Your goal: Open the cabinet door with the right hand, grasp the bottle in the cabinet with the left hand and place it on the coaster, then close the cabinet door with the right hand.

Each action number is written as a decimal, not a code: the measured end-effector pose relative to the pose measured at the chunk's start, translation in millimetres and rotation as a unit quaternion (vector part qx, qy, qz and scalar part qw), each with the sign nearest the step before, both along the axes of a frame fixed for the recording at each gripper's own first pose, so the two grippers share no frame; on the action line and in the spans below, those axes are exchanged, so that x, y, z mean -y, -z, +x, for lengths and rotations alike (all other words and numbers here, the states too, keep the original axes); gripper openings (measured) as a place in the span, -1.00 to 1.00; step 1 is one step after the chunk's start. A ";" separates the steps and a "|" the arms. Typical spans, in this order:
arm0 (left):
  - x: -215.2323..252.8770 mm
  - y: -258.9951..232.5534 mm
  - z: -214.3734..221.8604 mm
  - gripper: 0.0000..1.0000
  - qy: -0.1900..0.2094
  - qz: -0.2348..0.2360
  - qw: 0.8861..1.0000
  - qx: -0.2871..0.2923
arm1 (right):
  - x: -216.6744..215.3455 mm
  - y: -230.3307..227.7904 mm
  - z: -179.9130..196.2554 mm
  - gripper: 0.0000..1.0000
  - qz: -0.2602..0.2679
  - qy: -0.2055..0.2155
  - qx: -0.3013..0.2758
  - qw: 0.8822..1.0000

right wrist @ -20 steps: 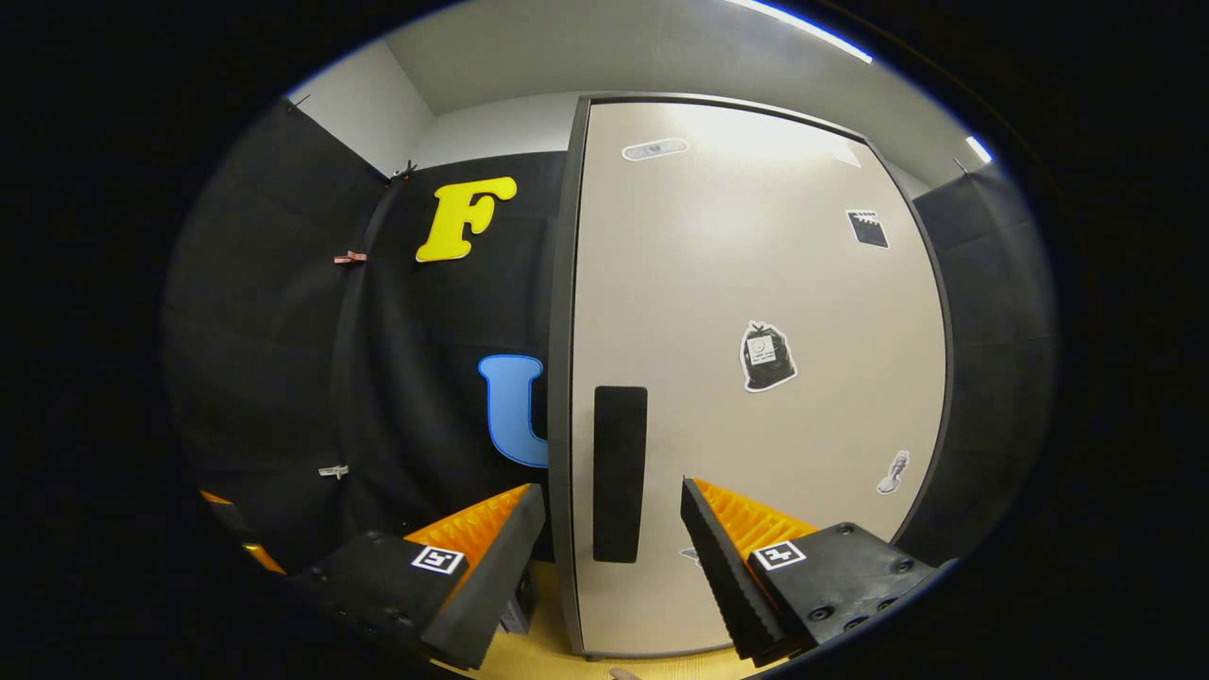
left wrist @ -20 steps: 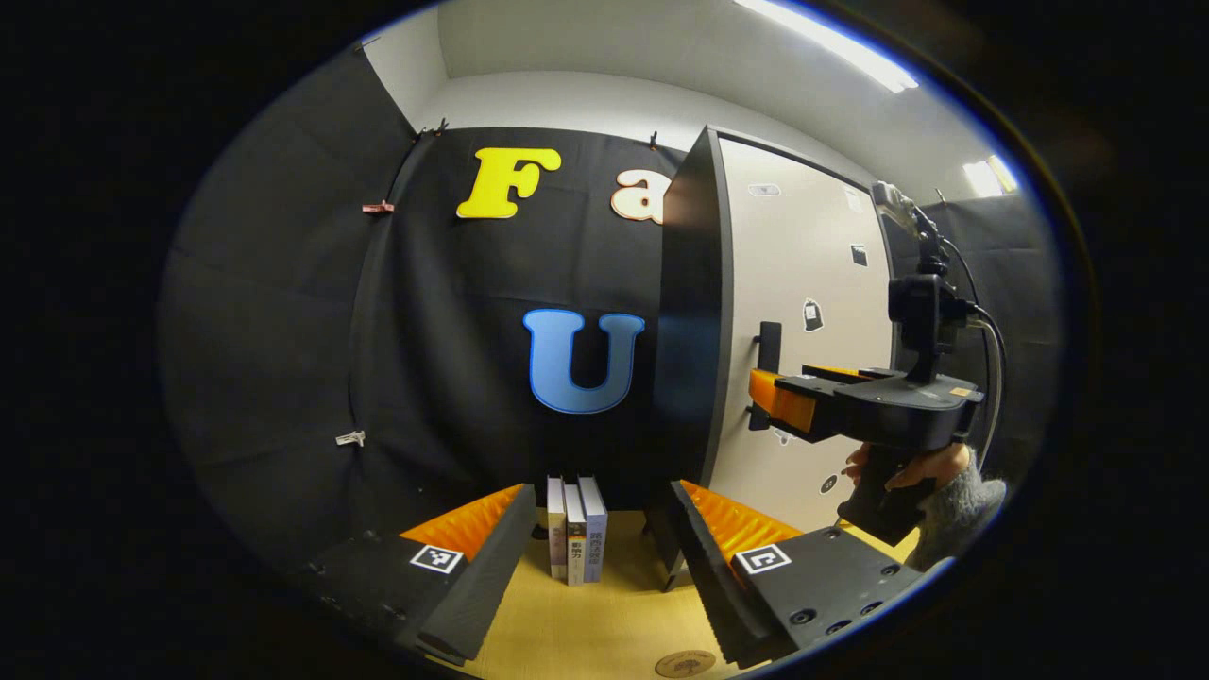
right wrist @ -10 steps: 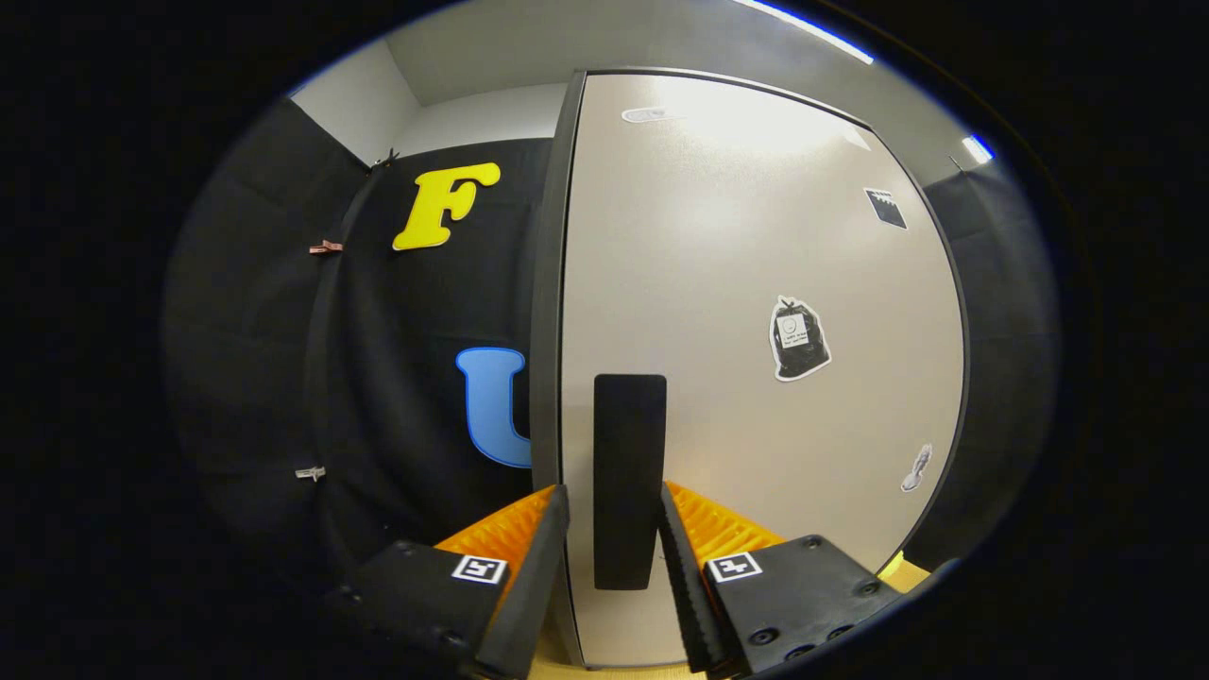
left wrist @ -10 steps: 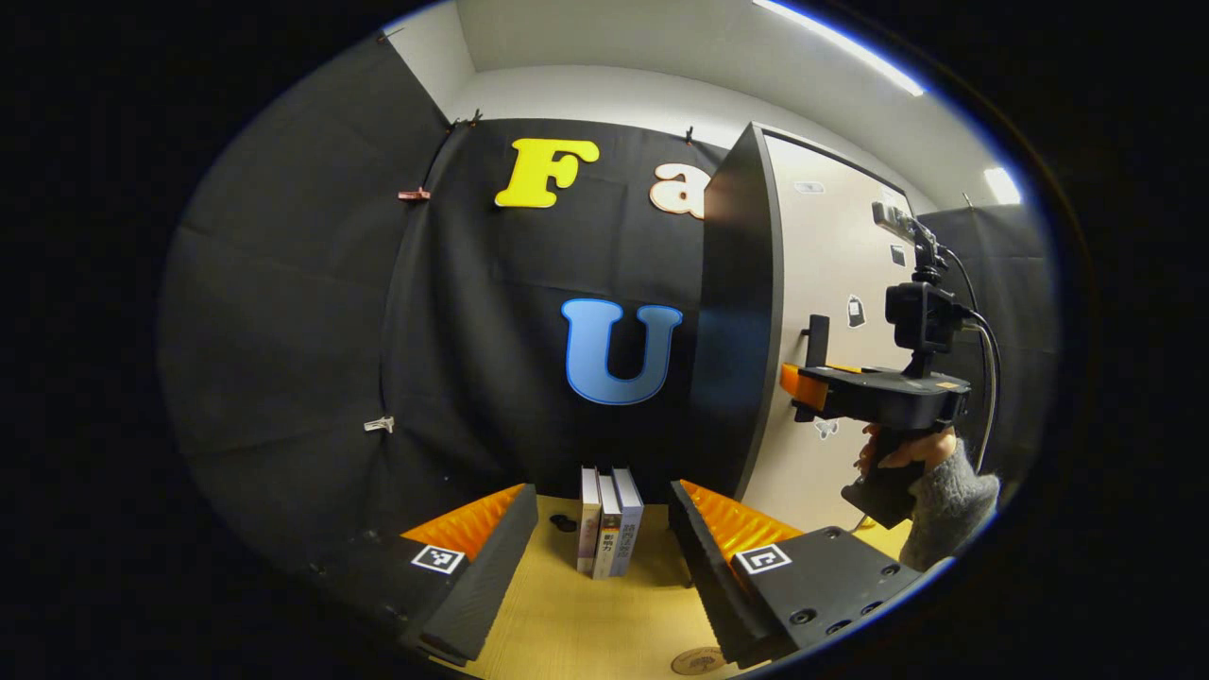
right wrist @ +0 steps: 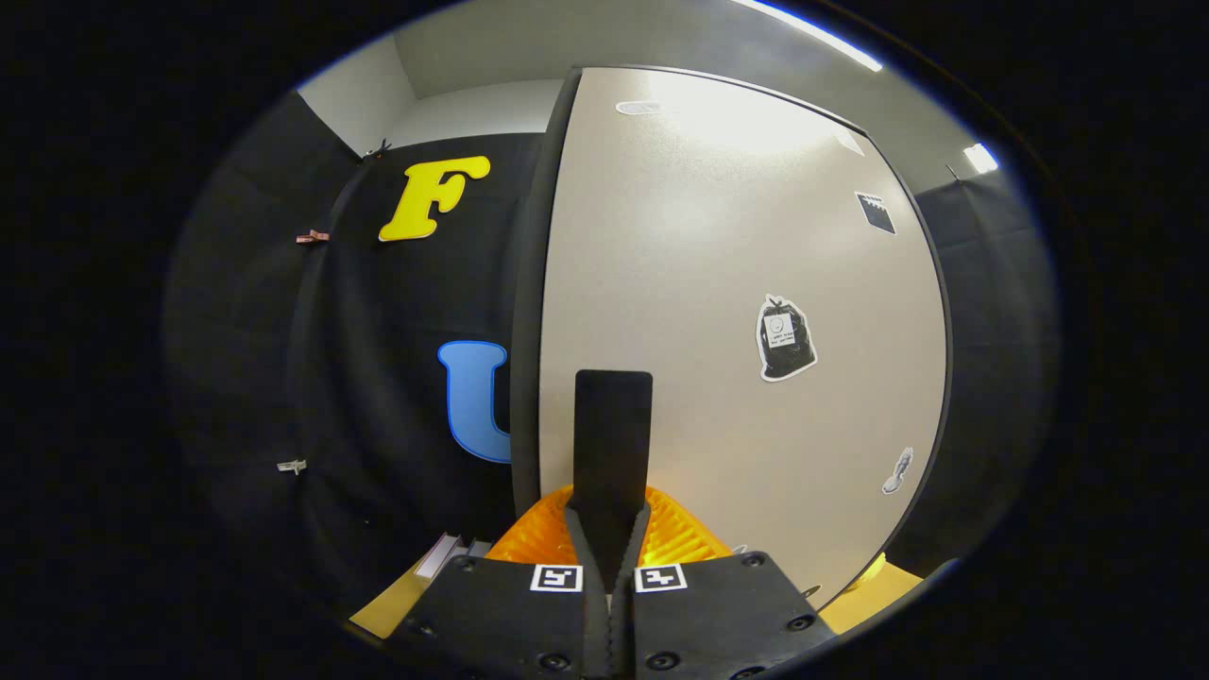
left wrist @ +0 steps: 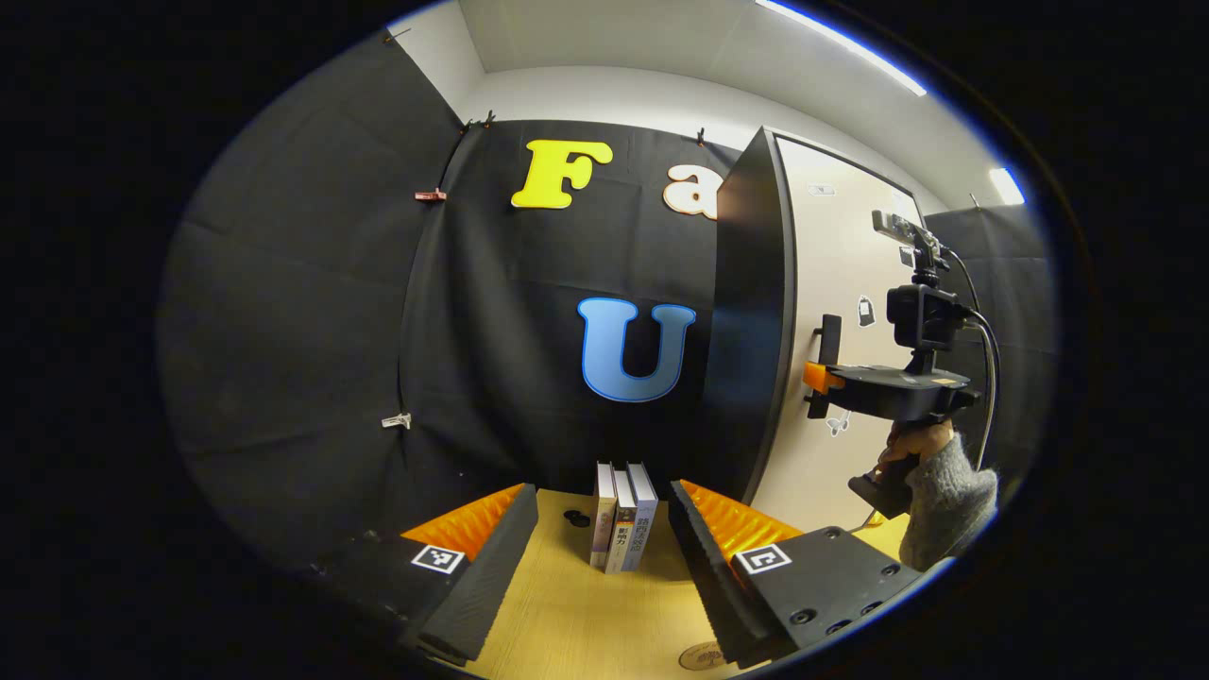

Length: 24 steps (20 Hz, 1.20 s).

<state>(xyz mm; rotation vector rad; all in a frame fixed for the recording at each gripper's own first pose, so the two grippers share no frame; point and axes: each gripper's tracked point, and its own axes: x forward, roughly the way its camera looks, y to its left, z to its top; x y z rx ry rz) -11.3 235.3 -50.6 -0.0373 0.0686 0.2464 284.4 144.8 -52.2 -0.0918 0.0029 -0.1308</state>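
cabinet door (right wrist: pixel 718 283): beige, dark edge | handle (right wrist: pixel 612 444): black | table (left wrist: pixel 576 614): light wood grain | books (left wrist: pixel 623 515): white and grey spines | sleeve (left wrist: pixel 945 505): grey knit

The left gripper (left wrist: pixel 600 548) carried two long wedge-shaped fingers (left wrist: pixel 491 567) with finely ribbed inner faces, each rising from a flat block marked with a small square black-and-white tag (left wrist: pixel 761 559). Round screw heads (left wrist: pixel 801 616) dotted the block on one side.

In the left gripper view, the right gripper (left wrist: pixel 820 378) had a flat, dark, plate-like body over a pistol-style handle. A small boxy black camera (left wrist: pixel 921 316) stood on a short post above it, and black cables (left wrist: pixel 987 378) looped down from its rear. The hand (left wrist: pixel 911 444) on the handle emerged from a fuzzy grey knitted sleeve (left wrist: pixel 945 510).

In the right gripper view, that gripper's two blocks bore matching square tags (right wrist: pixel 658 577) and round screws (right wrist: pixel 800 622).
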 end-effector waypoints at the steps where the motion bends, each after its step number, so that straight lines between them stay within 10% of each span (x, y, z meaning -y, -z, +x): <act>1: 0.9 -1.2 -0.9 0.77 0.000 0.000 1.000 0.000 | -1.5 -0.2 -3.8 -0.90 0.003 -0.007 -0.003 1.000; 24: 119.4 -30.5 -29.6 0.77 0.097 0.039 0.994 0.019 | 34.2 -14.6 -145.0 -0.89 0.004 -0.075 -0.039 0.996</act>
